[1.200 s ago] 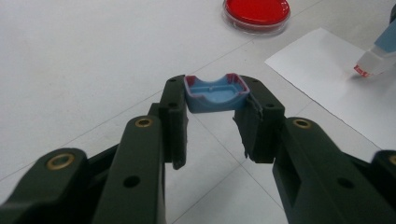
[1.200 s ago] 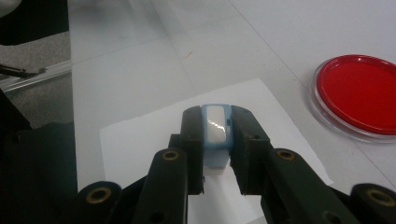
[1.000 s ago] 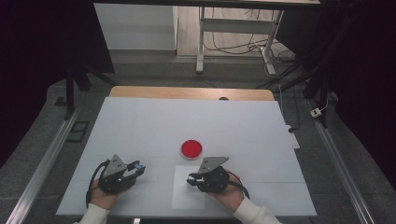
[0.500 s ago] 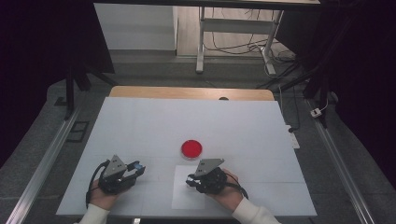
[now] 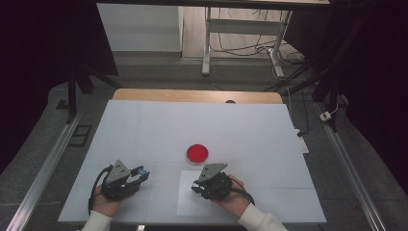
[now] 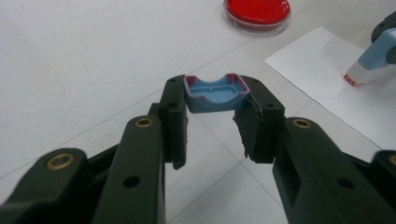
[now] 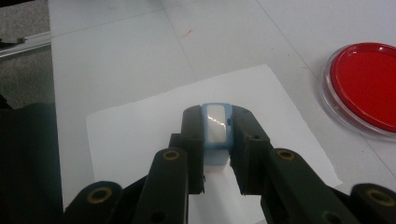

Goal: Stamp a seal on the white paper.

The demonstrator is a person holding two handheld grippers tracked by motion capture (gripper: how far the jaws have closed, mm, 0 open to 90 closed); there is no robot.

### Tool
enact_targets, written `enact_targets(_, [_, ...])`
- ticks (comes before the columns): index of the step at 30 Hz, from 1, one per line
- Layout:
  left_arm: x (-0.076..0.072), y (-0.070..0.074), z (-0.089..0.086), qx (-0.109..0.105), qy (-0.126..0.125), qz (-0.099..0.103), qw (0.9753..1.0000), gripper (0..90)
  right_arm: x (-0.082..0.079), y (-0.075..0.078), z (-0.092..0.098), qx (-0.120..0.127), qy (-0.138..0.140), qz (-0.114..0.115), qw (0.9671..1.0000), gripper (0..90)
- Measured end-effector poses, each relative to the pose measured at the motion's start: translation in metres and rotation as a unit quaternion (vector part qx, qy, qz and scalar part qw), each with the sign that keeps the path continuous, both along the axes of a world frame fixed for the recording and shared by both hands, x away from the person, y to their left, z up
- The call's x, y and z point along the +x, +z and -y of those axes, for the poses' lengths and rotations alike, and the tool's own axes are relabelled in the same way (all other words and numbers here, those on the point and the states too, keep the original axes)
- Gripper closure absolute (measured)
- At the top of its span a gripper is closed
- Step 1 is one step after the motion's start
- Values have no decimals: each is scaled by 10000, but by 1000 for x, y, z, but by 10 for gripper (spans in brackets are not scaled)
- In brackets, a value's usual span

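We are pressing the blue stamp (image 7: 216, 130), clamped upright in our right hand-held gripper (image 5: 208, 185), onto the paper sheet (image 5: 187, 202) near the counter's (image 5: 144, 125) near edge, while our left hand-held gripper (image 6: 212, 107) is pinching its blue cap (image 6: 215, 93) just beside.

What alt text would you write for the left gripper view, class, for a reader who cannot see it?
Two black jaws of the left gripper clamp a small blue cap, hollow side up, above a white table. Beyond it are a red dish and, at right, a paper sheet where a blue stamp presses its red tip.
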State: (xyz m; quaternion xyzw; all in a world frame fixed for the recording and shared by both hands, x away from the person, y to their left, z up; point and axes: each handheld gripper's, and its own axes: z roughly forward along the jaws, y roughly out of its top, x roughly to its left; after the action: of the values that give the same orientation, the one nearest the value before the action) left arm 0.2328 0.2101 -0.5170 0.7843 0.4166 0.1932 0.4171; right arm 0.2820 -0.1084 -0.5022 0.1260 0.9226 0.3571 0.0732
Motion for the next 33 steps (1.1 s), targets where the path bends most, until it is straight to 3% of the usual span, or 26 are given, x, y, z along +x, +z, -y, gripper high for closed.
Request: enact_targets(33, [-1,2,-2,-21,48,15,10000,642,-4,-3,2,39,-121,49,9999,761])
